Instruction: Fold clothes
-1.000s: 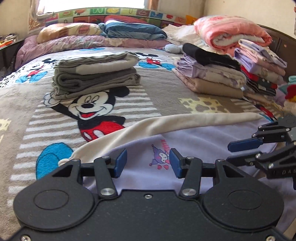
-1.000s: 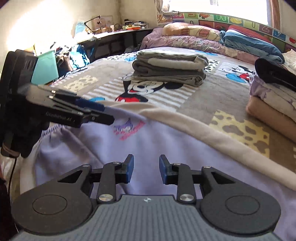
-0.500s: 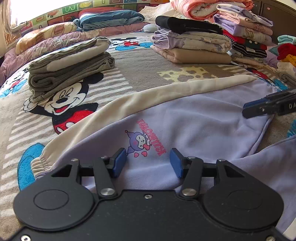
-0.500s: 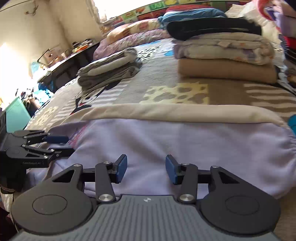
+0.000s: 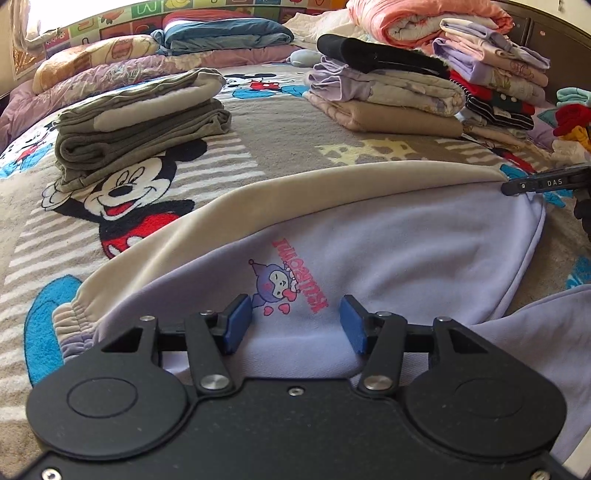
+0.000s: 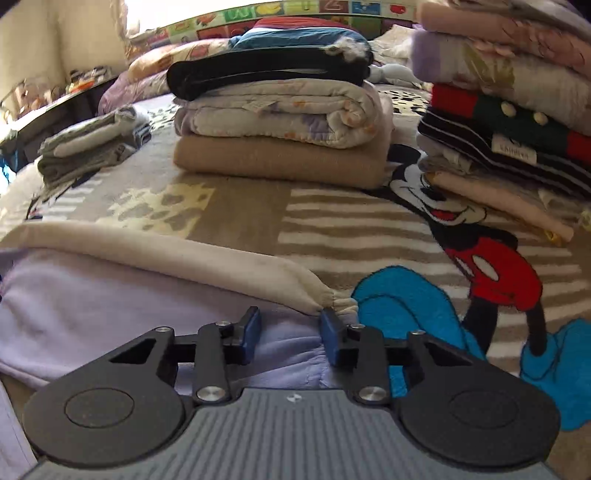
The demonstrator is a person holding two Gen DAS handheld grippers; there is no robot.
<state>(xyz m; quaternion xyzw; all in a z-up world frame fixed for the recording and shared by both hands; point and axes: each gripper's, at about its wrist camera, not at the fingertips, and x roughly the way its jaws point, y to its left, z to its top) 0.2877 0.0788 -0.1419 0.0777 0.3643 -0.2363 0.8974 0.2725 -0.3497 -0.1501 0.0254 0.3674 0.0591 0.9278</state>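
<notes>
Both grippers have swung apart along the lilac trousers point(image 5: 388, 251) on the blanket point(image 5: 280, 147). Left view: left gripper point(image 5: 293, 321) wide, over the print. Right view: right gripper point(image 6: 290, 334) half-spread at the cuff point(image 6: 341, 304), gripping nothing

I am looking across a bed covered by a cartoon-mouse blanket point(image 5: 155, 192) in grey-beige with white stripes and blue patches. A colourful patterned headboard strip point(image 5: 110, 26) is running along the far edge, with bright daylight coming in from a window point(image 5: 26, 14) above it at the far left. Pillows and rolled bedding point(image 5: 110, 70) are lying against that strip. A dark wooden panel point(image 5: 554, 40) is closing off the right side. In the right wrist view, a cream wall point(image 6: 55, 44) is catching sunlight, and a cluttered dark shelf or desk point(image 6: 55, 96) is standing beside the bed below it.
</notes>
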